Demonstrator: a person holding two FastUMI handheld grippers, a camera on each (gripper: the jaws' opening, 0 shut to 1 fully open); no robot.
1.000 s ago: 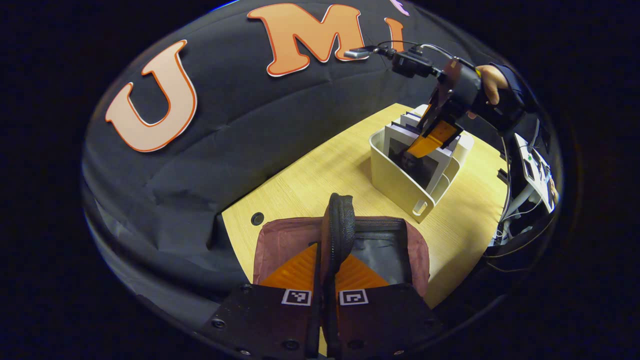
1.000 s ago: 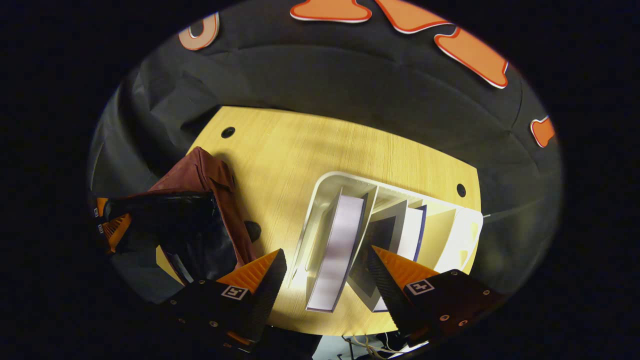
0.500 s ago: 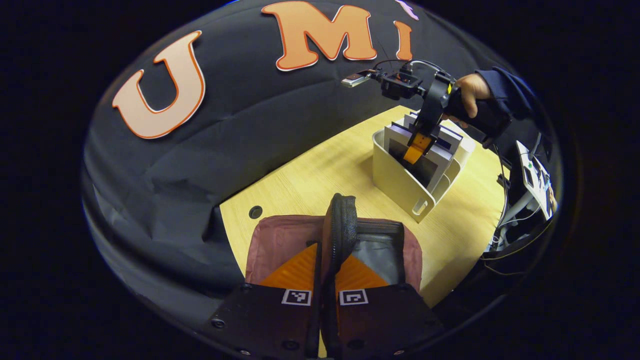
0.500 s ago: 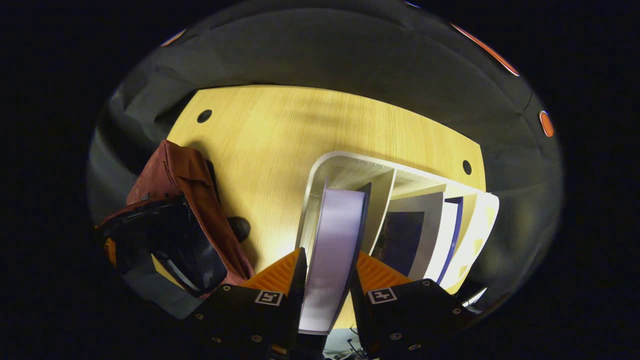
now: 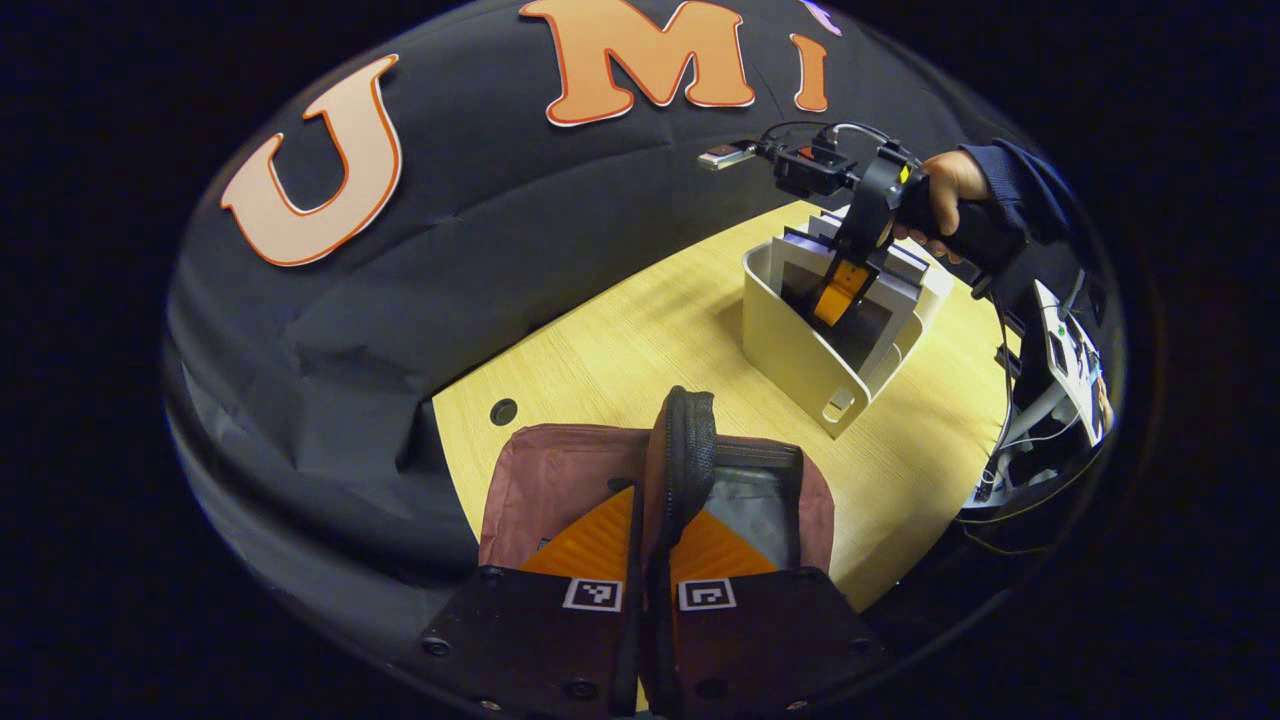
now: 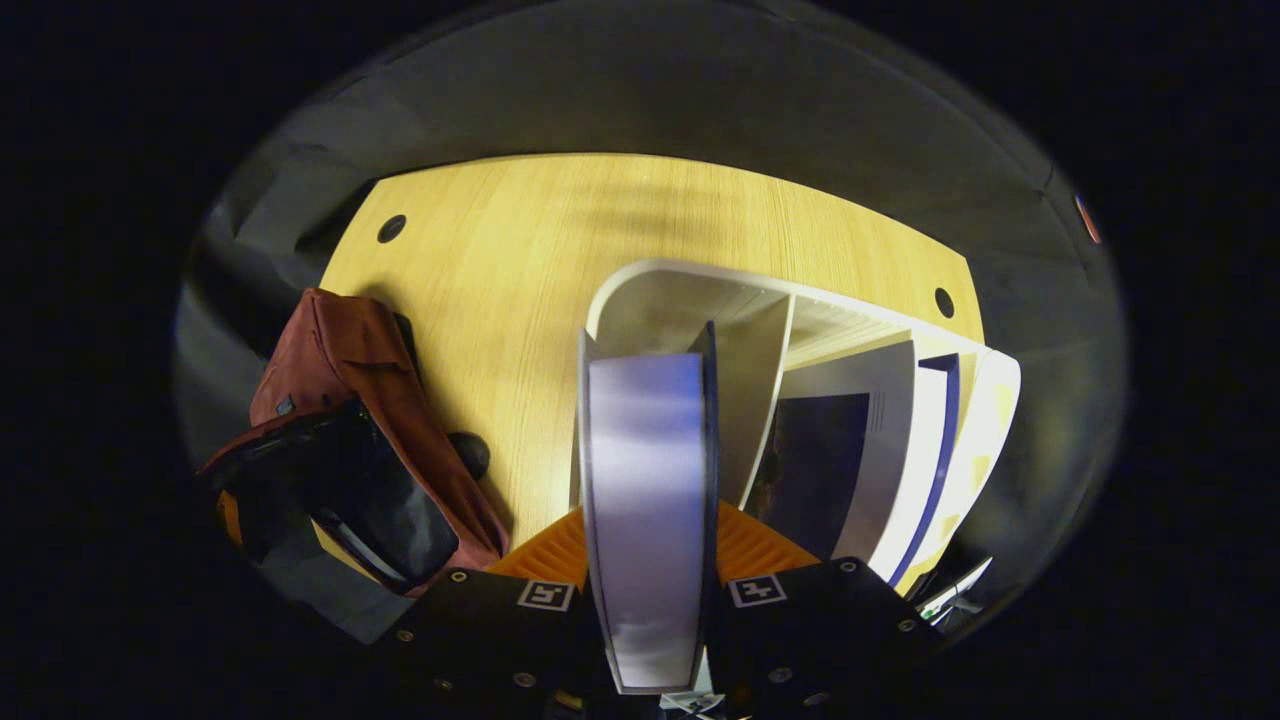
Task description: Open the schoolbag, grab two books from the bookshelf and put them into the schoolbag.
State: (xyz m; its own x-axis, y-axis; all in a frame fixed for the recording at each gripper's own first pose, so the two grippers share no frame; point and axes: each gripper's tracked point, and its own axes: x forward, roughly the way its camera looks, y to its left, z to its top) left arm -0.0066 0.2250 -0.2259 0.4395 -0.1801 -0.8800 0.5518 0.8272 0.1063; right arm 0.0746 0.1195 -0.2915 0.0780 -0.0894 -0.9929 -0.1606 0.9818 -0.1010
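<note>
While our left claw [image 5: 655, 540] pinches the schoolbag [image 5: 560, 480] handle to keep its mouth gaping beside the bookshelf [image 6: 690, 300], our right claw [image 6: 648, 560] clamps a book [image 6: 645, 480] standing in the bookshelf's end slot, ready to lift.

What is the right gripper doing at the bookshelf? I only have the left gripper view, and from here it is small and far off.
Observer: In the right gripper view, the right gripper is closed on a book, one finger pressing each cover. The book stands upright in the end compartment of the bookshelf.
Operator: Anything left in there for the second grab?
Observer: Yes. More books lean in the next compartment, just past the divider beside the gripped one.
</note>
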